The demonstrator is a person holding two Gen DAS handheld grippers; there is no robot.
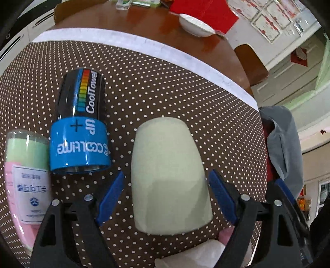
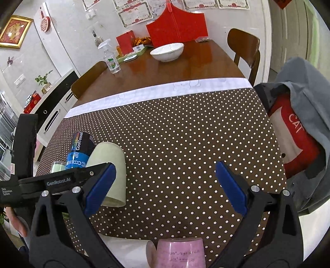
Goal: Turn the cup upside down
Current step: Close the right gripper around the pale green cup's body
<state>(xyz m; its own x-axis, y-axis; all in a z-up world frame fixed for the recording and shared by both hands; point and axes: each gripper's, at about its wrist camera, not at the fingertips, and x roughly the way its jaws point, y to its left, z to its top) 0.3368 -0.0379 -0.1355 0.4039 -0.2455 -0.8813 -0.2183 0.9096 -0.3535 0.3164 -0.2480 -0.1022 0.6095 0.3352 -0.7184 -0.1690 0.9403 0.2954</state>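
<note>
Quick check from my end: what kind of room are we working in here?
Most likely a home dining room: a wooden dining table with chairs, a white bowl on it, and framed certificates on the wall.

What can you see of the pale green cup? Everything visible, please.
The pale green cup is plain, matte and unprinted, tapered, with no handle showing. It stands upside down on the polka-dot cloth, wide rim down and closed base up. The left gripper straddles it, blue pads on either side with a visible gap, so nothing grips it. The CoolTowel canister stands just to its left; I can't tell if they touch. In the right wrist view it sits at, partly behind the left gripper's finger.
</note>
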